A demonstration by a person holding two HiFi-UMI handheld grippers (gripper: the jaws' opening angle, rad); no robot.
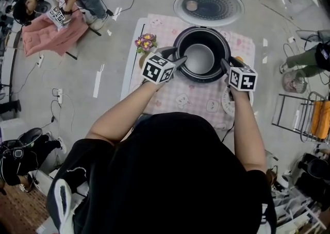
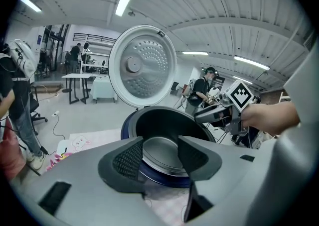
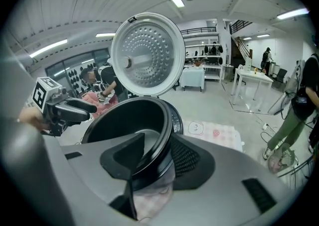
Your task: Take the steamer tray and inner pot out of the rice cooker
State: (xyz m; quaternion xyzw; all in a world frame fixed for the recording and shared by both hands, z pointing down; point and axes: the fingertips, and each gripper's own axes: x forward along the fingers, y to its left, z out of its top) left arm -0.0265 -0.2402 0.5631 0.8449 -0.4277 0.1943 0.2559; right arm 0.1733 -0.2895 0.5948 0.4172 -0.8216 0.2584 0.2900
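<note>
The rice cooker (image 1: 206,79) stands open on the table with its lid (image 1: 209,5) tipped back. The dark inner pot (image 1: 200,57) sits inside it, its grey bottom bare. My left gripper (image 1: 174,55) is at the pot's left rim, jaws open; in the left gripper view the near rim (image 2: 164,170) shows between the fingers of the left gripper (image 2: 160,155). My right gripper (image 1: 229,64) is at the right rim. In the right gripper view the right gripper (image 3: 157,155) straddles the pot wall (image 3: 162,120), one finger inside and one outside, not clamped.
A pink chequered cloth (image 1: 191,99) covers the table. A small pot of flowers (image 1: 146,42) stands left of the cooker. A white round perforated piece (image 1: 227,103) lies by my right forearm. A wire rack (image 1: 296,117) and people stand around the room.
</note>
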